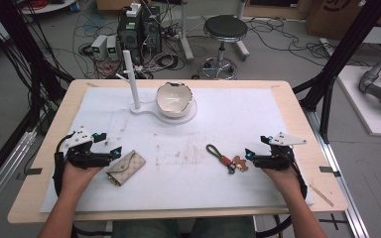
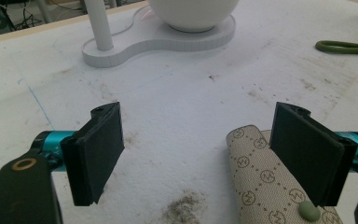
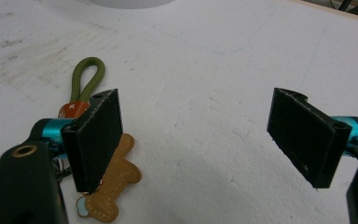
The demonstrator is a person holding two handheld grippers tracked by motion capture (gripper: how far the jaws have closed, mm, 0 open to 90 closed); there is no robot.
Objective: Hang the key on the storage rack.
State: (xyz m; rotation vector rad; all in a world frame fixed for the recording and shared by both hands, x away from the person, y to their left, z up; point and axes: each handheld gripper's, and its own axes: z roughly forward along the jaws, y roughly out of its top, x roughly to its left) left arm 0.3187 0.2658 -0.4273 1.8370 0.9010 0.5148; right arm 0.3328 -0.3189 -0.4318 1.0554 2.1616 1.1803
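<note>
A: What's cut off?
B: The monogram pouch (image 2: 265,182), partly behind the left gripper's (image 2: 205,154) spread jaws.
A: The right gripper (image 3: 200,140)?
B: Spread too; its jaw overlaps the keychain (image 3: 100,154).
A: Surface?
B: Smudged white mat (image 1: 258,124), cables on the floor.

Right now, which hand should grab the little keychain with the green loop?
The right. The right gripper sits right beside the keychain with its jaws wide open, and its own view shows the keychain by one jaw. The left gripper is across the table by the patterned pouch.
</note>
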